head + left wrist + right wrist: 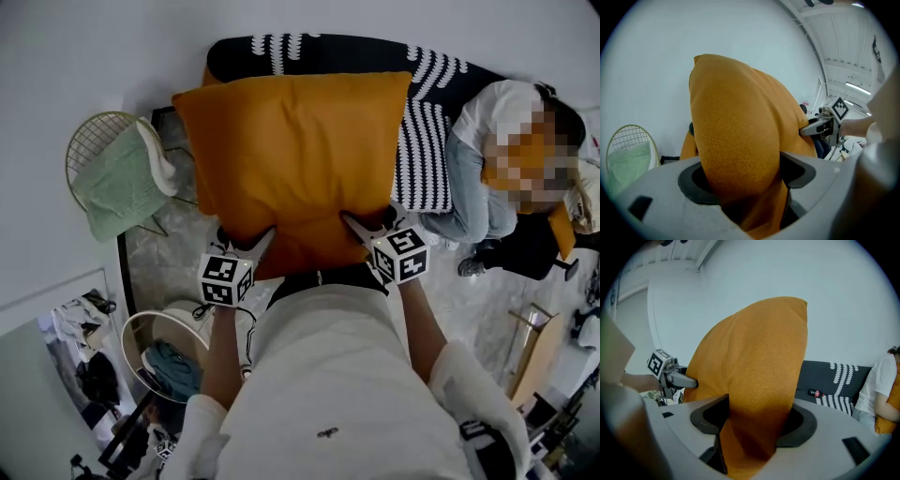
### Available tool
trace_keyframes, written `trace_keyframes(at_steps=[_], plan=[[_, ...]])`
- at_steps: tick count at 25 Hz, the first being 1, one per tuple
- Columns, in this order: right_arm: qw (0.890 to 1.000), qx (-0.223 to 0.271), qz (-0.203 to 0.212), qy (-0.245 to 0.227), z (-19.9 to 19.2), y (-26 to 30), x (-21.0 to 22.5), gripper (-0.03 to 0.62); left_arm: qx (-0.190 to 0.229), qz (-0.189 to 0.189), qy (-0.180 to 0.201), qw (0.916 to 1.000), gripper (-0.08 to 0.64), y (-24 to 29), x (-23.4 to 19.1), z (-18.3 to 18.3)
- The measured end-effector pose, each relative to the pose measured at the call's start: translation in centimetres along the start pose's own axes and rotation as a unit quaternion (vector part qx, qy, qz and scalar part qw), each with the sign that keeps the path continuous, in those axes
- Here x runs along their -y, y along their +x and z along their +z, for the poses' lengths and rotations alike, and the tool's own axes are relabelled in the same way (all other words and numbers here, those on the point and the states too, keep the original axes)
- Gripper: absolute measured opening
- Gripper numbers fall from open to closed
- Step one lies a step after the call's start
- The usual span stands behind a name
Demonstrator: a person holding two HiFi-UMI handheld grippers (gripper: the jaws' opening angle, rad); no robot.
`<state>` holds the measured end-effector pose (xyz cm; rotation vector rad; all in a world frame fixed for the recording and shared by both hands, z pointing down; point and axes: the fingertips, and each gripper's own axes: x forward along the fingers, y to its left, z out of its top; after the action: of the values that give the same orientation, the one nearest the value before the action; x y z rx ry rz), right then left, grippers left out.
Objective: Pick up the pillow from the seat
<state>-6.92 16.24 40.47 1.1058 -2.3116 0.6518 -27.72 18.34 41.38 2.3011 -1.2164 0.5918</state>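
A big orange pillow (291, 159) is held up in front of me, clear of the black seat with white patterning (427, 141). My left gripper (261, 244) is shut on the pillow's lower left edge and my right gripper (364, 227) on its lower right edge. In the left gripper view the orange pillow (736, 140) fills the gap between the jaws of the left gripper (745, 176), and the right gripper (820, 125) shows beyond, biting the far side. In the right gripper view the pillow (759, 371) is pinched in the right gripper (754, 420), with the left gripper (675, 377) behind it.
A person in a white top (487, 178) sits at the seat's right end. A wire chair with a green cloth (112, 178) stands to the left. A round mirror (164, 361) lies on the floor at lower left. A small bottle (814, 393) rests on the seat.
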Motion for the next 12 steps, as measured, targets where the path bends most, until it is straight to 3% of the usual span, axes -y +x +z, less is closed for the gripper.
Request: trace_keyframes(at_steps=[12], plan=[[1.0, 0.026, 0.0, -0.018, -1.0, -5.4, -1.5, 0.299, 0.031, 0.018, 0.017, 0.9992, 0.388, -3.5, 4.5, 0.1]])
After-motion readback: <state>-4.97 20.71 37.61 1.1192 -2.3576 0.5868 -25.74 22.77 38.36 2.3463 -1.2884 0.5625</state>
